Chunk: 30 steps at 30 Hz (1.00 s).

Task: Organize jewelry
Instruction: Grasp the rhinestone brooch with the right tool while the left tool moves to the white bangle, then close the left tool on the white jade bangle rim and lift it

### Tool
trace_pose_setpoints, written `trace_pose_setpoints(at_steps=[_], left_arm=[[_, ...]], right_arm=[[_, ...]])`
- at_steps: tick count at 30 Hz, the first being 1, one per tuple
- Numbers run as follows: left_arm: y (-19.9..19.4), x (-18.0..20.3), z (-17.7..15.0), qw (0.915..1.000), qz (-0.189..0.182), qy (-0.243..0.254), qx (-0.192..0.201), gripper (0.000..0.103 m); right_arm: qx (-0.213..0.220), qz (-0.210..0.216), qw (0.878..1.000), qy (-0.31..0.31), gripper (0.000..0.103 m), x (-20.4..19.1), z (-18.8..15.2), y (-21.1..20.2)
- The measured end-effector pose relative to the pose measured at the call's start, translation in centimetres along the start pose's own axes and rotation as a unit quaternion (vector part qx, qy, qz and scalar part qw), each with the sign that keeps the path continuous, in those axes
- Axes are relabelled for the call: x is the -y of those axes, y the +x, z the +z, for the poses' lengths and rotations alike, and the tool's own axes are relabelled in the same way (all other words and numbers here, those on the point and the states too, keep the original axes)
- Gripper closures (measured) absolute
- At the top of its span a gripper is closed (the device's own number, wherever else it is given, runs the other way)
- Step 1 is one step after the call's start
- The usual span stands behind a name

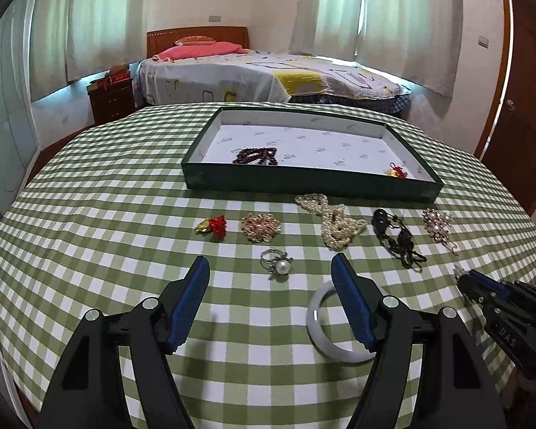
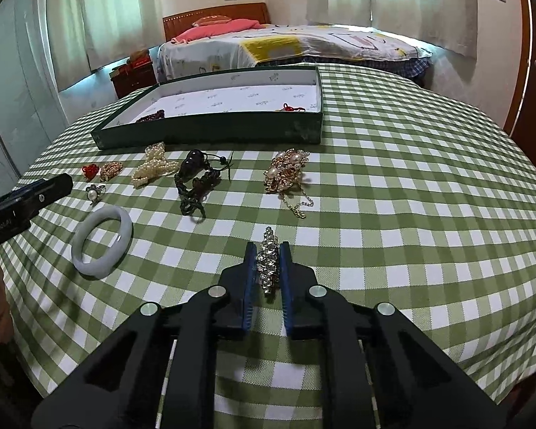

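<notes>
Right gripper (image 2: 267, 268): jaws clenched on rhinestone brooch (image 2: 268, 262), low over desk (image 2: 411, 214). Left gripper (image 1: 269, 279): jaws released, over pearl ring (image 1: 278, 266), beside white bangle (image 1: 319, 325). Risk: brooch slipping en route to tray (image 2: 211, 125); thin, uneven grip.

"DAS" on right gripper (image 1: 462, 279) body; partial lettering on left gripper (image 2: 59, 184), perhaps "…Robot.AI"; tray (image 1: 303, 180) liner print illegible.
</notes>
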<state>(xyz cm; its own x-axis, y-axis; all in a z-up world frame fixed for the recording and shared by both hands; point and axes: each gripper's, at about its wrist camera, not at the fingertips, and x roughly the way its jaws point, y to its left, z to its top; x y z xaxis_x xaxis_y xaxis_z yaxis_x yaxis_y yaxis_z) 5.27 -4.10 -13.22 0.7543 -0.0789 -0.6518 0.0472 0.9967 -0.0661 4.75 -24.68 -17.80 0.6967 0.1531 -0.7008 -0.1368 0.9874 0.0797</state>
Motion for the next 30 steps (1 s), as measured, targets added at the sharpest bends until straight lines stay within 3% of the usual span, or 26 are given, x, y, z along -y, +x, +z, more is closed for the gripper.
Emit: trace_pose_setpoints(at_steps=[3, 5, 10, 16, 30], left_arm=[[-0.3, 0.8, -0.2, 0.9999, -0.008, 0.011, 0.008, 0.033], [-0.5, 1.5, -0.4, 0.9996, -0.014, 0.021, 0.014, 0.027], [-0.4, 3.0, -0.7, 0.9985, -0.038, 0.036, 0.017, 0.027], [1.3, 3.9, -1.5, 0.9986, -0.035, 0.039, -0.011, 0.027], [2.7, 5.2, -2.6, 0.9976, -0.03, 0.055, -0.03, 0.027]], right_arm=[[0.003, 0.002, 1.0, 0.0, 0.09, -0.1, 0.0, -0.1], [0.007, 0.003, 1.0, 0.0, 0.09, -0.2, 0.1, -0.3], [0.008, 0.005, 1.0, 0.0, 0.09, -0.2, 0.1, -0.4], [0.01, 0.006, 1.0, 0.004, 0.09, 0.0, 0.2, -0.4], [0.011, 0.007, 1.0, 0.009, 0.09, 0.2, 0.1, -0.4]])
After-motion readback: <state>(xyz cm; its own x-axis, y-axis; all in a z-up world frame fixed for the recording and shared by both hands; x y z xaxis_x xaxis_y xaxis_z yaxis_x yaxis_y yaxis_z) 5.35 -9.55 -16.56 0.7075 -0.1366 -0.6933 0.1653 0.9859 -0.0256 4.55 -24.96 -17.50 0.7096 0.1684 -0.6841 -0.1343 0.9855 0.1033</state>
